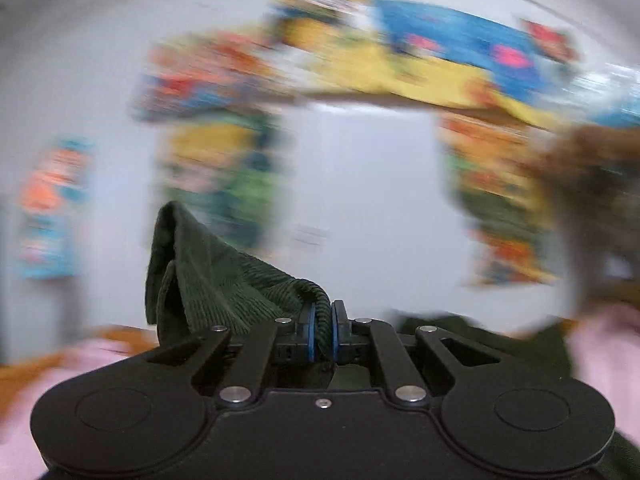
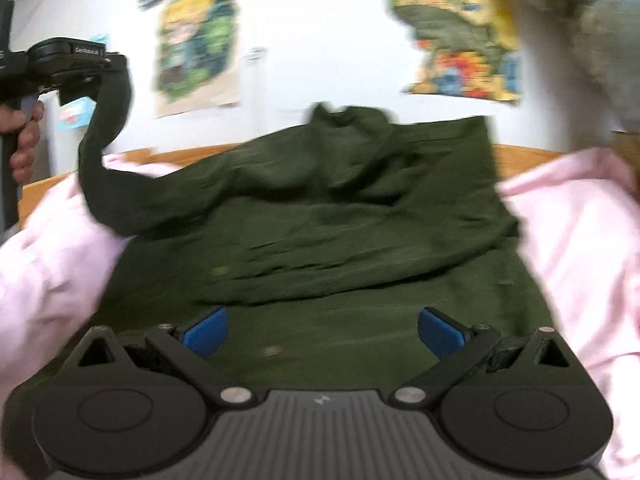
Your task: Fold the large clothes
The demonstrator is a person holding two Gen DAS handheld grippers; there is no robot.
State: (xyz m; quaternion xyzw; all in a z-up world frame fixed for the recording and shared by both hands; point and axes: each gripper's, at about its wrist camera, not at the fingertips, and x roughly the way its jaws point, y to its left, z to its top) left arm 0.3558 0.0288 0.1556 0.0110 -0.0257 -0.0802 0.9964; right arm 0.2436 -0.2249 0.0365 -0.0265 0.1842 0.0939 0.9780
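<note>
Left gripper (image 1: pixel 324 326) was clamped on the ribbed cuff of a dark green sweater (image 2: pixel 320 216), its sleeve (image 2: pixel 108 136) held up off the body; right gripper (image 2: pixel 322 334) hung just above the sweater's near hem, blue pads (image 2: pixel 206 330) spread wide and gripping nothing. Sweater lay spread on a pink sheet (image 2: pixel 580 220), posters (image 2: pixel 196 40) on the wall beyond it. Judged step: sleeve fold-in; next move calls for laying the cuff across the sweater's chest. Only legible writing: "GenRobot.AI" on the left gripper's housing.
</note>
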